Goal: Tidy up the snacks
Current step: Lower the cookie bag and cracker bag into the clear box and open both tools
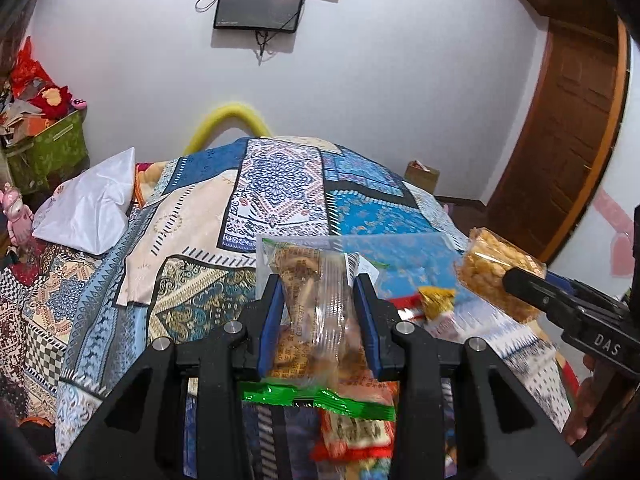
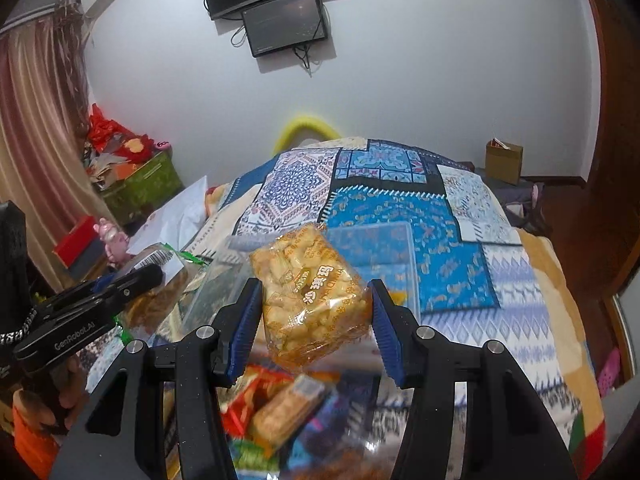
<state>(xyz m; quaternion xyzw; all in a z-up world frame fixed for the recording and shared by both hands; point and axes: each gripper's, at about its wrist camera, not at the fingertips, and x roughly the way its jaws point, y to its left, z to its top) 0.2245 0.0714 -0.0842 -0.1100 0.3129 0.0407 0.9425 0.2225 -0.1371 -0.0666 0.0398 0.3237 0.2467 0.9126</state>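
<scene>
My left gripper [image 1: 316,292] is shut on a clear packet of brown snacks [image 1: 310,296] with a green sealed end, held above the bed. My right gripper [image 2: 314,292] is shut on an orange packet of puffed snacks [image 2: 310,300], which also shows in the left wrist view [image 1: 494,272] at the right. The left gripper appears at the left of the right wrist view [image 2: 140,276]. A clear plastic box [image 2: 372,256] lies on the patterned bedspread [image 2: 460,240] just beyond both grippers. A pile of loose snack packets [image 2: 272,412] lies below them, blurred.
A white pillow [image 1: 92,204] lies on the bed's left side. A green box of clutter [image 1: 48,148] and a pink toy [image 1: 16,216] stand at the left. A small cardboard box [image 2: 504,160] sits on the floor at the far right, by a wooden door [image 1: 576,128].
</scene>
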